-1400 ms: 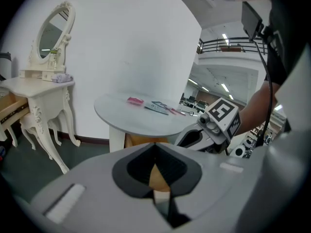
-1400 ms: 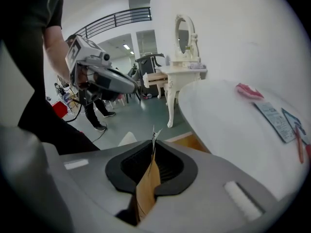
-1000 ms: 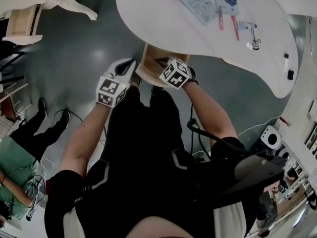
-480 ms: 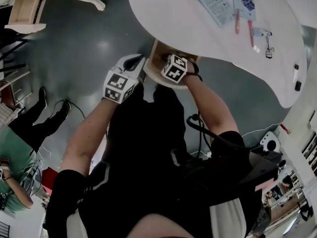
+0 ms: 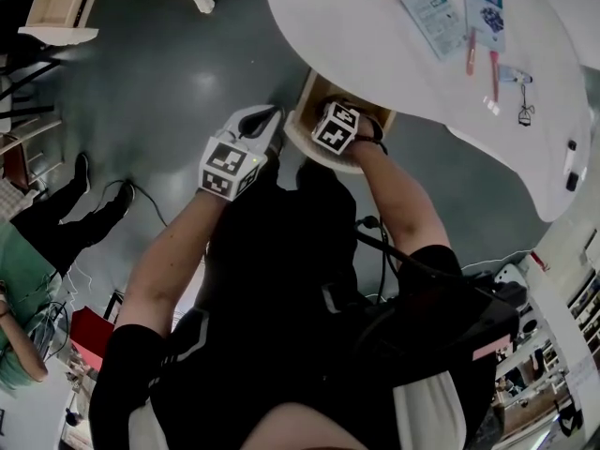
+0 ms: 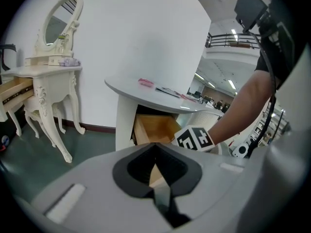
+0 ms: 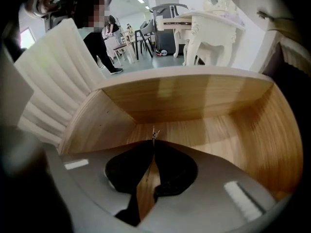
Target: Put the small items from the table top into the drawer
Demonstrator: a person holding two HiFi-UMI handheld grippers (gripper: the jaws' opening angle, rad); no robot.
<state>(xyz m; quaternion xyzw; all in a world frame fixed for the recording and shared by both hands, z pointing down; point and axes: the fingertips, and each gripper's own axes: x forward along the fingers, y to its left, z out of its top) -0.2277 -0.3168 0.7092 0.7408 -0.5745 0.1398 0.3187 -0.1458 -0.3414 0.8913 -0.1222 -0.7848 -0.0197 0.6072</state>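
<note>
- Wood, pale and grained, fills the right gripper view: it is the inside of the open drawer (image 7: 194,98), and the right hand-held gripper (image 7: 154,141) sits low within its walls.
- That hand-held gripper is clenched. Its jaw tips meet, and a thin metal sliver (image 7: 154,133) stands up from between them. Only this view shows the sliver, and we cannot tell what it is.
- In the head view we see no more of that gripper than its marker cube (image 5: 336,127), which is over the drawer. The drawer juts out from under the edge of the white desk (image 5: 375,45).
- The head view alone shows the small items on the desk top, all well apart from the drawer. We count two printed cards (image 5: 436,17), two pink pens (image 5: 472,52), a key ring (image 5: 525,112) and two dark pieces (image 5: 572,150) near the far edge.
- The left hand-held gripper (image 5: 265,120) hangs just left of the drawer, above the grey floor (image 5: 187,73). In its own view the jaws are pressed together and hold nothing.
- The left gripper view looks at the desk from the side, which the head view cannot give. The drawer stands open below the desk top, with the right marker cube and the person's forearm (image 6: 243,101) in front of it.
- That same view shows a pink item (image 6: 146,82) lying on the desk top. A cream dressing table (image 6: 51,74) with an oval mirror stands against the white wall.
</note>
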